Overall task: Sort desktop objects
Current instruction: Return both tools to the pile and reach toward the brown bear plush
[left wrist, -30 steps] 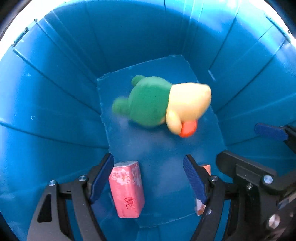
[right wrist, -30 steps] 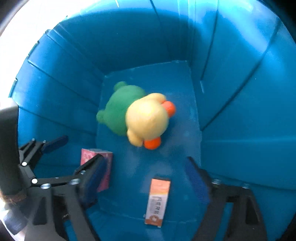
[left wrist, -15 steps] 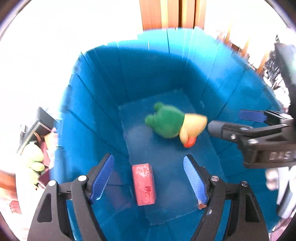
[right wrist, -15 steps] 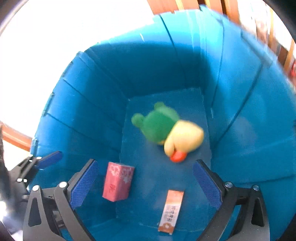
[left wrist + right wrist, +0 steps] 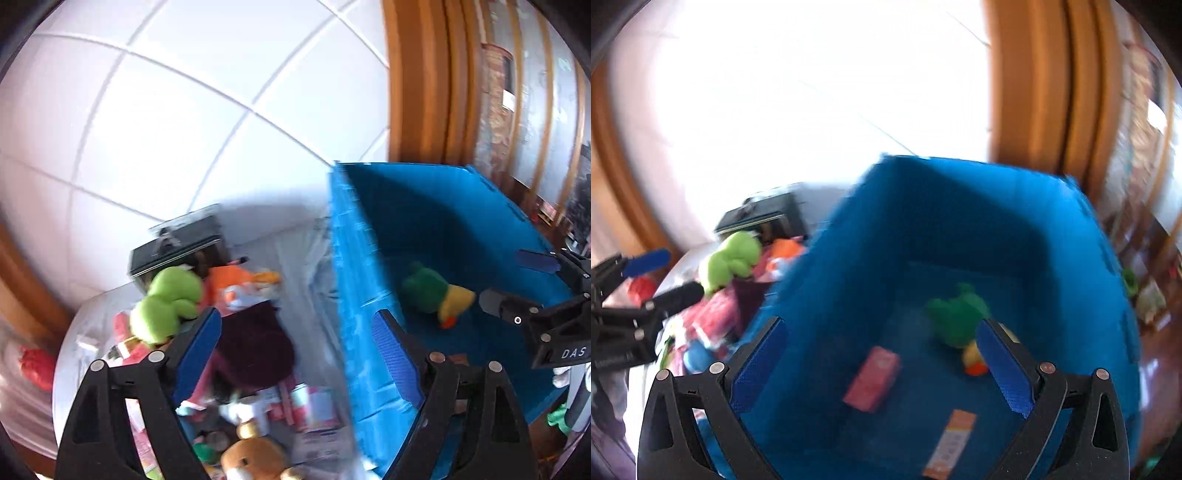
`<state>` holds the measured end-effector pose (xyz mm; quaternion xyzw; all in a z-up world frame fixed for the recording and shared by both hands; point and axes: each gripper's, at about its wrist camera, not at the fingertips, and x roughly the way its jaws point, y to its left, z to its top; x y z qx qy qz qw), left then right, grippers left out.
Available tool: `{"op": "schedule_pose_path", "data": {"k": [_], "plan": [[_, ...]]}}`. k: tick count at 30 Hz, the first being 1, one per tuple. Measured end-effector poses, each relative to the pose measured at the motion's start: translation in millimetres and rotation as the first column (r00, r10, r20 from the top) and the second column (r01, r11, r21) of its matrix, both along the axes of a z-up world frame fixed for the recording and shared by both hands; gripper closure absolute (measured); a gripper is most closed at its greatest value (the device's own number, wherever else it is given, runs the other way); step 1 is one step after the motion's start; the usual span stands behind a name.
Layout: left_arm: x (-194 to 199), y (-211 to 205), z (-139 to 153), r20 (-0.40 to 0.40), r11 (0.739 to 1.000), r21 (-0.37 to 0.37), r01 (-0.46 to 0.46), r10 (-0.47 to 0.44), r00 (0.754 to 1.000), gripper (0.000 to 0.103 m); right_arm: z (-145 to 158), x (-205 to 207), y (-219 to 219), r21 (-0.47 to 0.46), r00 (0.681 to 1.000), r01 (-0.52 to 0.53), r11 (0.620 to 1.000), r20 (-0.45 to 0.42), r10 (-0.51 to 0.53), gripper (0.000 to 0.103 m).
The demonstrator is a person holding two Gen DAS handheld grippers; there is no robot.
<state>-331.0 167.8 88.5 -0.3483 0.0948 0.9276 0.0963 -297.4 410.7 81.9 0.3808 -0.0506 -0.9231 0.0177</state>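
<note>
White tiled wall [image 5: 184, 122] and an orange wooden frame [image 5: 417, 81] back a cluttered table [image 5: 288, 243] where we are partway through sorting. Biggest in view is the blue bin [image 5: 960, 206], standing along the table's right side with its near wall against the heap; a moment ago both cameras showed only its inside, and now both look down from above its rim, so we judge the last drop finished and the hands free for another pick. Our left gripper [image 5: 295, 350] is empty, its jaws opening with nothing between them, and it points at the bin's left wall and the heap beside it; our right gripper [image 5: 882, 365] is spread wide and empty over the bin. On the bin's floor lie the green-and-yellow plush duck [image 5: 956, 317] toward the far right, the pink packet [image 5: 871, 378] nearer the middle, and the slim orange-and-white box [image 5: 951, 443] by the near edge, all where they lay before. Left of the bin the unsorted heap waits: a lime-green plush [image 5: 166, 302], a dark maroon cloth [image 5: 255, 347], a brown plush [image 5: 255, 461] at the near edge, and a black box [image 5: 173, 247] at the far edge.
</note>
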Motion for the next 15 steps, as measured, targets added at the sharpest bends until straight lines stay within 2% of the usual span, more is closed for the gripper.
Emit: {"op": "schedule_pose_path", "data": {"k": [7, 12, 15], "plan": [[53.6, -127.9, -25.1, -0.044, 0.989, -0.047, -0.143, 0.141, 0.989, 0.012, -15.5, 12.2, -114.7, -0.007, 0.987, -0.162, 0.987, -0.019, 0.161, 0.0], [79.6, -203.4, -64.6, -0.001, 0.983, -0.045, -0.18, 0.18, 0.984, 0.012, -30.4, 28.6, -196.6, 0.008, 0.969, -0.243, 0.97, -0.042, 0.243, 0.0], [90.8, -240.3, -89.5, 0.029, 0.983, -0.033, -0.182, 0.183, 0.983, 0.012, -46.3, 39.6, -235.0, 0.006, 0.967, -0.253, 0.968, -0.036, 0.253, 0.0]]}}
